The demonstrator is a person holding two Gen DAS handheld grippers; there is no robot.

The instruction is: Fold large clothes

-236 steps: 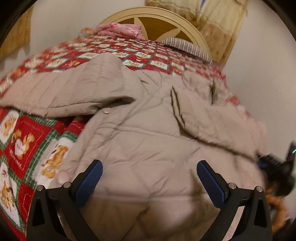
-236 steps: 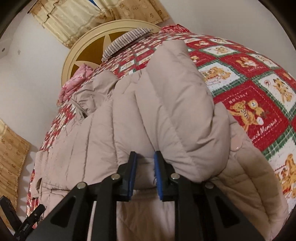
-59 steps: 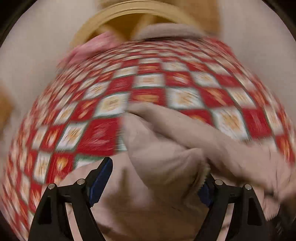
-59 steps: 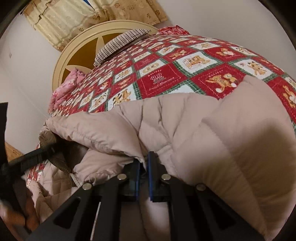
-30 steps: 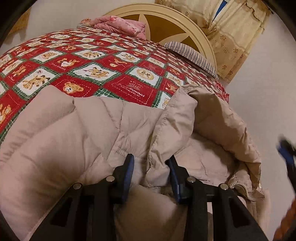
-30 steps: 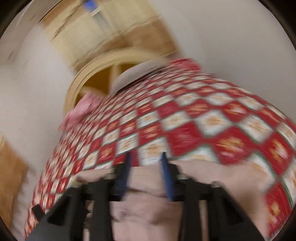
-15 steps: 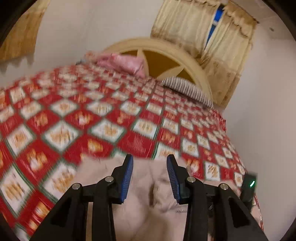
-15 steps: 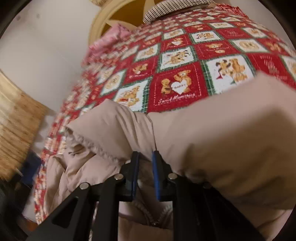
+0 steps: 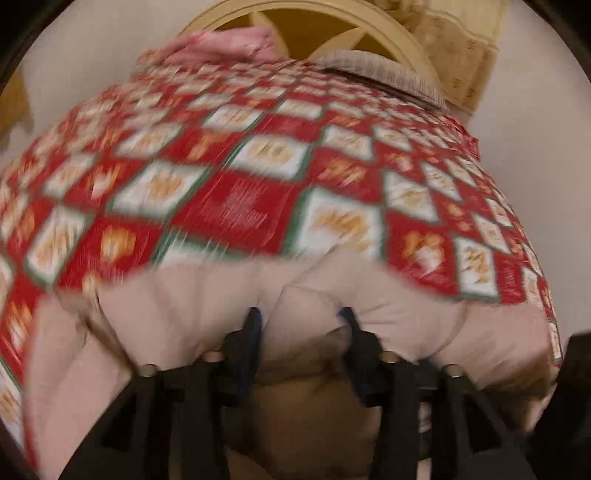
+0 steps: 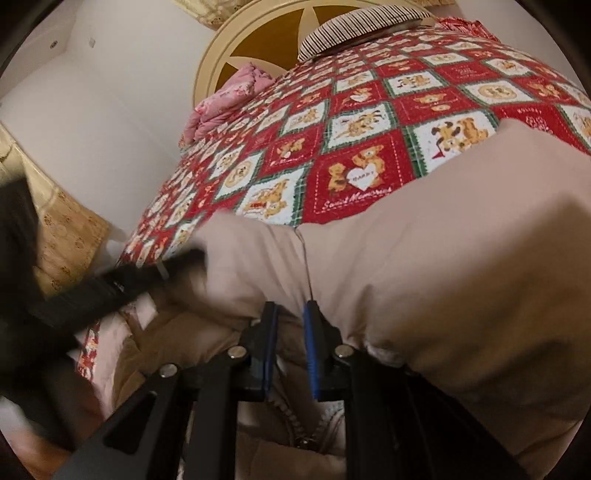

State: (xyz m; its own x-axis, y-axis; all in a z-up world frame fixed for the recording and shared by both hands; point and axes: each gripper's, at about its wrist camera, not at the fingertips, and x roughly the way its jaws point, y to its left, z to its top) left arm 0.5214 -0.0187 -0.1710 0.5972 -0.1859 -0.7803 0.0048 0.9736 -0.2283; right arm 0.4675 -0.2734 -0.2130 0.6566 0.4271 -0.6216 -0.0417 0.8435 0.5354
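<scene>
Left gripper [image 9: 299,325] pitched steeply down over the near edge of the bed [image 9: 236,206], jaws parting, a puffy bulge of the coat [image 9: 192,314] swelling up between them; frame too smeared to tell whether the pads press on it. Beige coat heaped under and ahead of these jaws, spreading to both sides, a darker fold below them. Beyond the jaws, red checked quilt running up to the round headboard [image 9: 332,22], with a pink bundle [image 9: 221,44] ahead to the left and a striped pillow [image 9: 384,74] ahead to the right.

Right gripper [image 10: 290,317] tilted down less steeply, jaws drawn close, blue pads pinching a fold of the coat [image 10: 443,266] at a stitched seam running straight ahead of the tips. Bulk of the coat piled right of these jaws in a thick smooth fold; a lower layer with a zipper [image 10: 295,424] below and between the fingers. Left of these jaws, blurred, the left gripper [image 10: 184,258] reaching in across the coat's near-left edge. Ahead of the jaws, bear-print quilt [image 10: 369,147], then the headboard [image 10: 236,48], pink bundle [image 10: 229,99] ahead-left, striped pillow [image 10: 362,26] ahead-right. Far left of the jaws, a yellow patterned curtain [image 10: 62,236] against the wall.
</scene>
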